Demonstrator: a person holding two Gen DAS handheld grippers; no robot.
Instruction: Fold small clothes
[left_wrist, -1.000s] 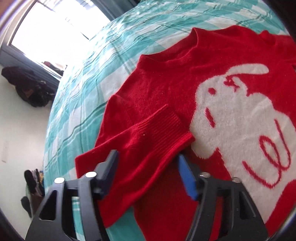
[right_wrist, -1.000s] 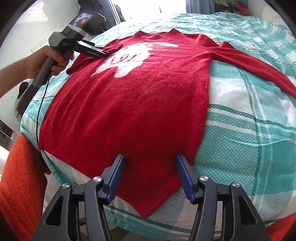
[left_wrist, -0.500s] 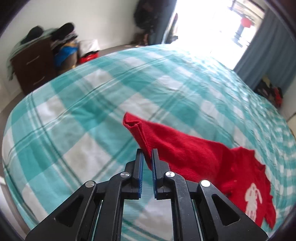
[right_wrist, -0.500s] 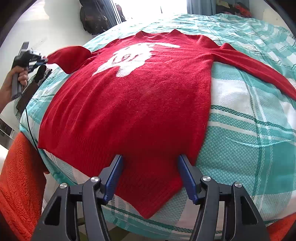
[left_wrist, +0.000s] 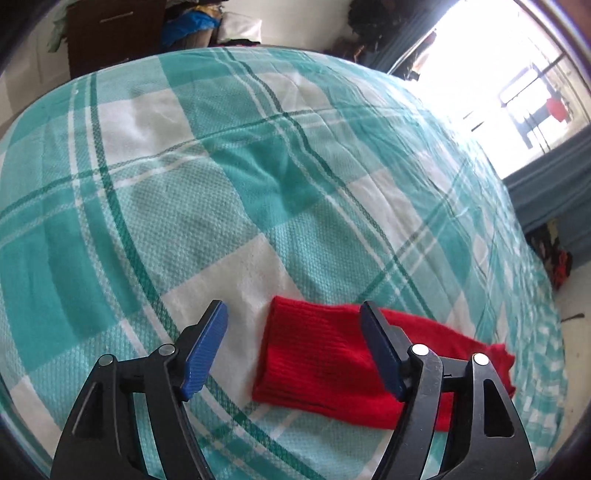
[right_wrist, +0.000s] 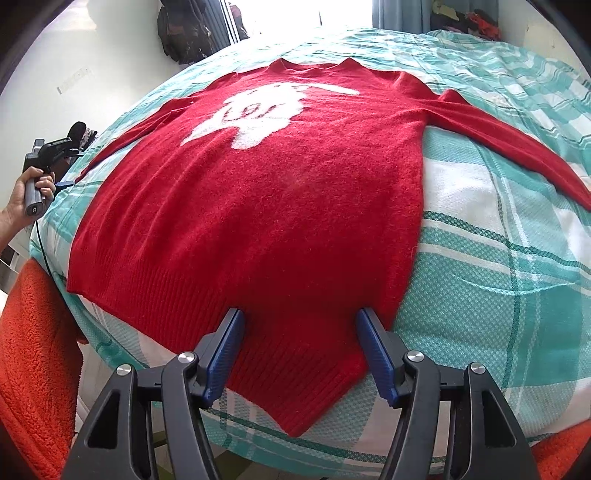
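A red sweater (right_wrist: 280, 192) with a white print lies face up, spread flat on the teal checked bedspread (right_wrist: 480, 280). Both sleeves are stretched out to the sides. My right gripper (right_wrist: 300, 350) is open, its jaws either side of the lower hem near a corner. In the left wrist view the ribbed cuff of the sleeve (left_wrist: 321, 354) lies flat on the bedspread (left_wrist: 221, 192). My left gripper (left_wrist: 293, 349) is open just above the cuff and holds nothing. The left gripper also shows in the right wrist view (right_wrist: 44, 166), in a hand at the bed's left edge.
An orange fleece blanket (right_wrist: 33, 362) hangs at the near left of the bed. A dark dresser (left_wrist: 110, 33) with piled clothes stands beyond the bed. A bright window with blue curtains (left_wrist: 546, 177) is at the far right.
My left gripper took the sleeve cuff off the sweater's chest, pulled it out to the side, then opened and let it go flat on the bedspread. The right gripper stayed put.
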